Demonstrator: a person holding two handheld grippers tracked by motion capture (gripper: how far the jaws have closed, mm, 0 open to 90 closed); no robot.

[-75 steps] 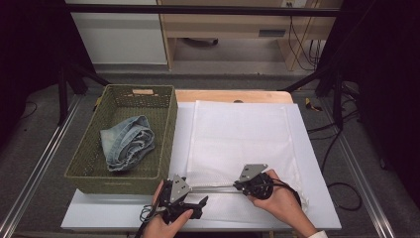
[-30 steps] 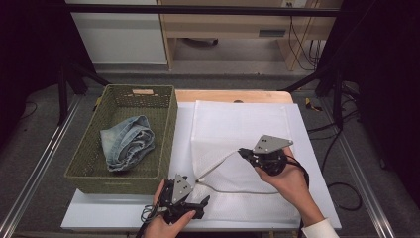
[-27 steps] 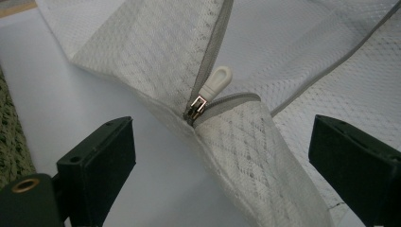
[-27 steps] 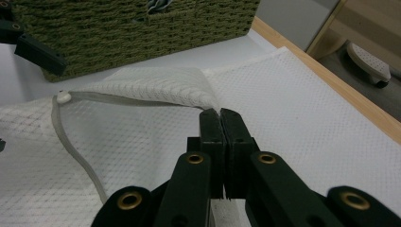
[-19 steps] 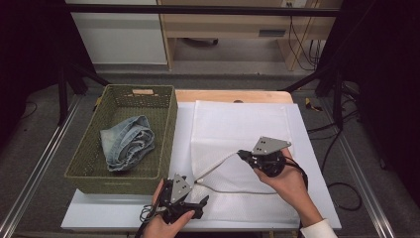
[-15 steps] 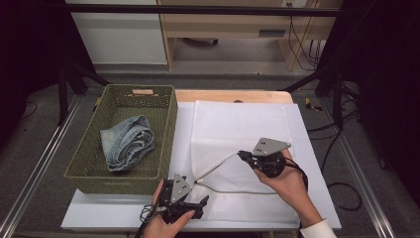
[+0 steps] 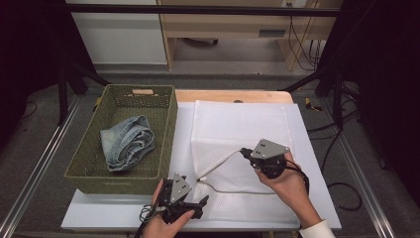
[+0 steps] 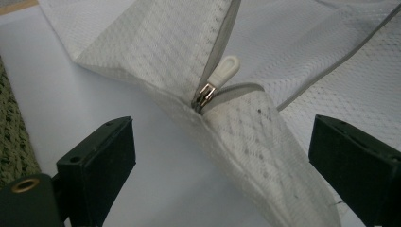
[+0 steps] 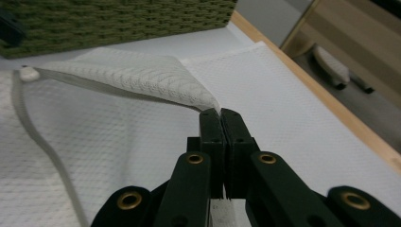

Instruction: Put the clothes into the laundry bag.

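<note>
white mesh zippered laundry bag [image 7: 237, 144] spread flat on the pale table [image 7: 317, 188], just right of the green woven basket [image 7: 163, 148] holding folded blue jeans [image 7: 128, 145]. zipper edge lifted in a taut ridge running from the near-left corner up and rightward — long axis diagonal across the bag. white plastic zipper pull [image 8: 222, 75] at the lower-left end of that ridge, straight ahead of the left gripper [image 7: 200, 204] and nearer to it by far; jaws spread wide there, flanking the raised fold without touching. far end of the ridge pinched in the right gripper [image 9: 220, 118], jaws pressed together on the bag's edge — held up off the cloth. next reach, by the look of it: left jaws forward onto the pull.
</note>
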